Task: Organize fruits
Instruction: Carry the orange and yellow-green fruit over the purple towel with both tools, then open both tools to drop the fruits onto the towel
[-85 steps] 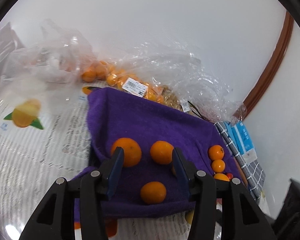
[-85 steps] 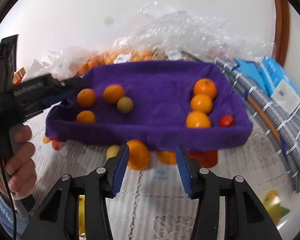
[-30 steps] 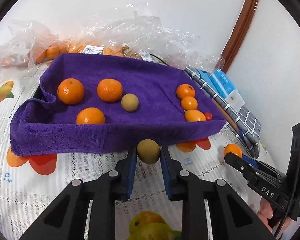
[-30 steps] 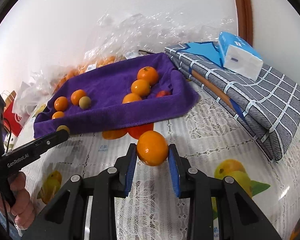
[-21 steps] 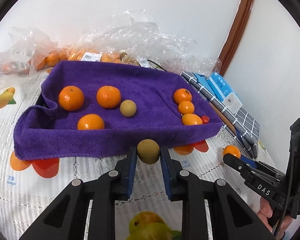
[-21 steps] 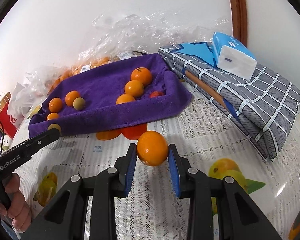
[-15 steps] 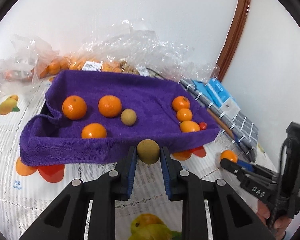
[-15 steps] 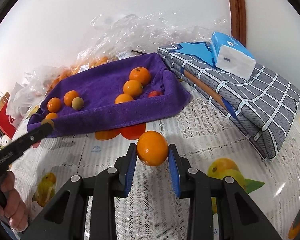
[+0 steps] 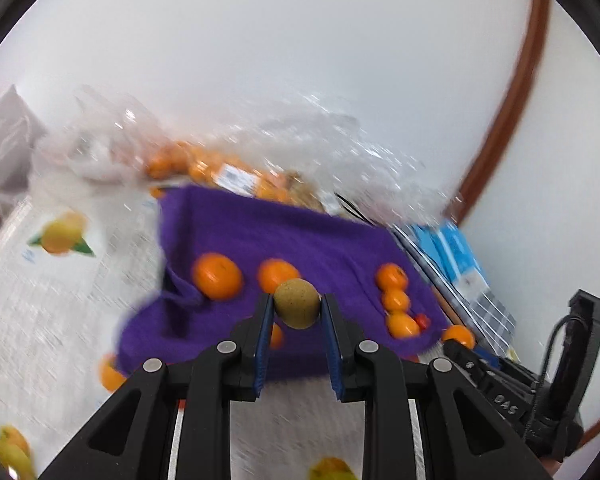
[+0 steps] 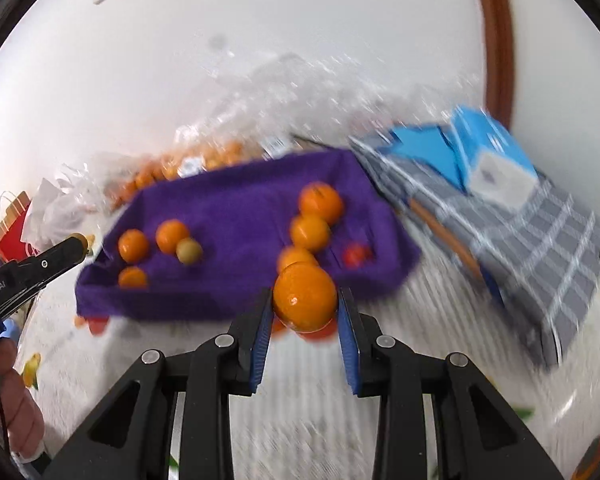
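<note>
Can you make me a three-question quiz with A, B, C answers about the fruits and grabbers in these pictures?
1. Where is the small red fruit?
A. On the purple towel, beside the row of oranges
B. On the checked cloth
C. Inside the plastic bags

2. What colour is the fruit in the left gripper?
A. Bright orange
B. Brownish tan
C. Red

3. What is the right gripper doing?
A. Open and empty
B. Shut on the towel
C. Shut on an orange

Answers:
1. A, the right wrist view shows it on the towel next to the lowest orange of the row.
2. B, the left wrist view shows a tan round fruit pinched between the blue pads.
3. C, the big orange sits squeezed between its two fingers.
</note>
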`<state>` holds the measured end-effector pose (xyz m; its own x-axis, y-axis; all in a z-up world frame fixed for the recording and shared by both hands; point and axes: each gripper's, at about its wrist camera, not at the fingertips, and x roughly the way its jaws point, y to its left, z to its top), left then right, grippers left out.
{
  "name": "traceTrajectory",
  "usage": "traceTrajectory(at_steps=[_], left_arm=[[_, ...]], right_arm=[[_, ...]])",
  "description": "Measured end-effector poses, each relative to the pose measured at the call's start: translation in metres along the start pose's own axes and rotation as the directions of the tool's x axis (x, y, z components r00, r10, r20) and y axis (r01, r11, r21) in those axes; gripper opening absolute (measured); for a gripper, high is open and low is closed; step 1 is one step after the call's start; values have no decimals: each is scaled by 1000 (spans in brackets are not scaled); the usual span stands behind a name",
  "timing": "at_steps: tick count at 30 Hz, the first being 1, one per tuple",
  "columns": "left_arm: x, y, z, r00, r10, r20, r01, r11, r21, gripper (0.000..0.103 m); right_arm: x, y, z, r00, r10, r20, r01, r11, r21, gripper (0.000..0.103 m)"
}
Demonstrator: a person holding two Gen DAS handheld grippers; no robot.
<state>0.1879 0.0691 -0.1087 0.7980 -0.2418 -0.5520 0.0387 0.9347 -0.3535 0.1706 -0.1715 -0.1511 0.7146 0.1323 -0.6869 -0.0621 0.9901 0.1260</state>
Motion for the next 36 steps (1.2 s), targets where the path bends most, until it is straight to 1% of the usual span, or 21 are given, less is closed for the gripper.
traceTrajectory(at_steps=[2, 5, 8, 11, 13, 17, 22, 23, 24, 25, 26, 27, 29, 30, 33, 36], left_arm=[[9, 11, 10, 1000, 24, -12, -24, 1000, -13, 23], [32, 23, 17, 998, 20, -52, -22, 999, -49, 23], [51, 27, 14, 996, 21, -82, -26, 998, -63, 23], [63, 27, 8, 994, -6, -108, -2, 998, -67, 23], [65, 24, 6, 993, 11, -115, -16, 999, -42, 23], [66, 20, 5, 993, -3, -120, 0, 1000, -26, 23], [70, 18, 5, 991, 1, -132, -2, 1000, -10, 23], [70, 17, 6, 991, 6, -137, -7, 1000, -8, 24], [68, 16, 7, 989, 17, -144, -18, 1000, -6, 25], [65, 16, 8, 989, 29, -148, -31, 1000, -7, 28], [59, 15, 10, 988, 41, -151, -43, 999, -13, 32], [51, 13, 12, 989, 41, -144, -44, 999, -19, 35], [32, 8, 13, 992, 38, -120, -40, 999, -14, 51], [22, 4, 13, 993, 47, -107, -47, 999, -2, 53], [-14, -14, 6, 991, 110, -77, -106, 993, 58, 56], [-43, -24, -2, 988, 138, -62, -134, 988, 76, 64]], right_arm=[[9, 12, 16, 1000, 14, 5, -14, 1000, -26, 31], [29, 26, 29, 1000, 31, -1, -31, 998, -53, 31], [55, 36, 29, 999, 41, -33, -43, 997, -67, 31], [73, 37, 23, 997, 40, -73, -46, 996, -77, 31], [77, 36, 19, 996, 40, -82, -47, 996, -82, 32], [78, 36, 17, 996, 37, -80, -44, 996, -84, 32], [74, 37, 16, 996, 37, -77, -43, 996, -82, 33], [71, 38, 18, 996, 33, -81, -39, 996, -77, 34], [66, 39, 19, 996, 26, -83, -32, 997, -75, 37], [64, 40, 22, 996, 21, -83, -27, 997, -74, 43], [54, 41, 23, 997, 13, -76, -18, 997, -72, 46], [45, 41, 23, 998, 6, -65, -10, 997, -71, 51], [20, 44, 24, 999, -17, -35, 14, 997, -76, 56], [10, 46, 24, 999, -26, -25, 24, 997, -79, 60], [-28, 50, 21, 998, -70, -9, 69, 993, -97, 61], [-58, 51, 17, 996, -83, -12, 81, 992, -95, 61]])
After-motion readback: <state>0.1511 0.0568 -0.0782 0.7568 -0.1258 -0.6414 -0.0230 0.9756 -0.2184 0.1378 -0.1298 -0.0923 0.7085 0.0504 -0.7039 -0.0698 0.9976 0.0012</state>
